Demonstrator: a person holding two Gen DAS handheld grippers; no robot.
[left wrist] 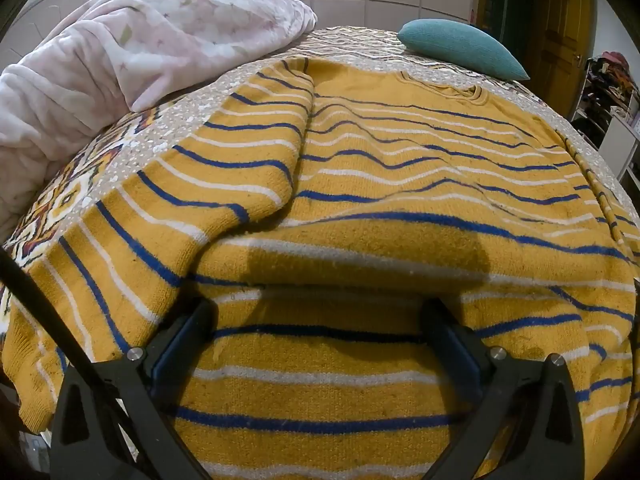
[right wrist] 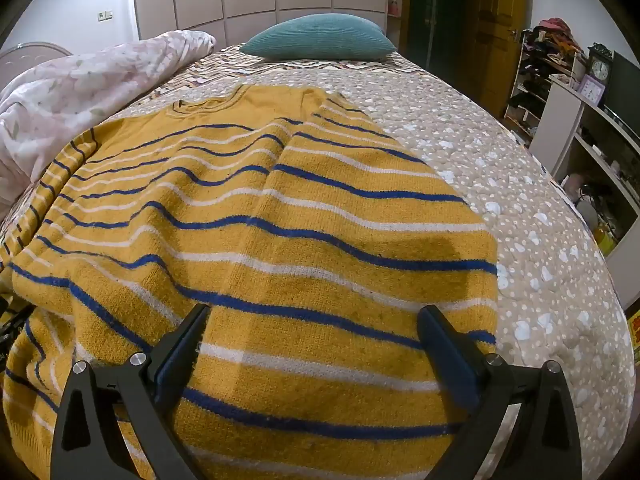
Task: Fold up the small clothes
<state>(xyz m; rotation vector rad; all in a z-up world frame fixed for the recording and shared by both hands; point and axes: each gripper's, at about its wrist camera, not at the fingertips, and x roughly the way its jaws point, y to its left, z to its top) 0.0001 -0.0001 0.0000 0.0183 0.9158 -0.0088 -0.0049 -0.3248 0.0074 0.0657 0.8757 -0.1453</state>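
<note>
Two grippers hang over one yellow sweater (left wrist: 400,168) with blue and white stripes, which lies spread on a bed (right wrist: 500,168) covered in a beige spotted quilt. The sweater's collar points toward the far end of the bed, where a teal pillow (right wrist: 320,38) rests, and its hem lies nearest the cameras.

In the left wrist view, the left gripper (left wrist: 318,320) has its fingers spread wide, one on each side of a band of the sweater's lower part. The knit fills the space between the fingers, and just ahead of the tips a fold of fabric rises in a ridge across the view. The pads do not press on the cloth. On the left side, a sleeve (left wrist: 240,152) lies folded over the body of the sweater.

In the right wrist view, the right gripper (right wrist: 314,322) is likewise spread wide over the sweater's near right part. The fabric lies beneath and between its fingers, and the sweater's right edge runs just outside the right finger (right wrist: 448,352), with bare quilt beyond it. Nothing is pinched here either.

A pink floral blanket (left wrist: 120,52) is bunched along the left side of the bed, close to the sweater's left sleeve.
</note>
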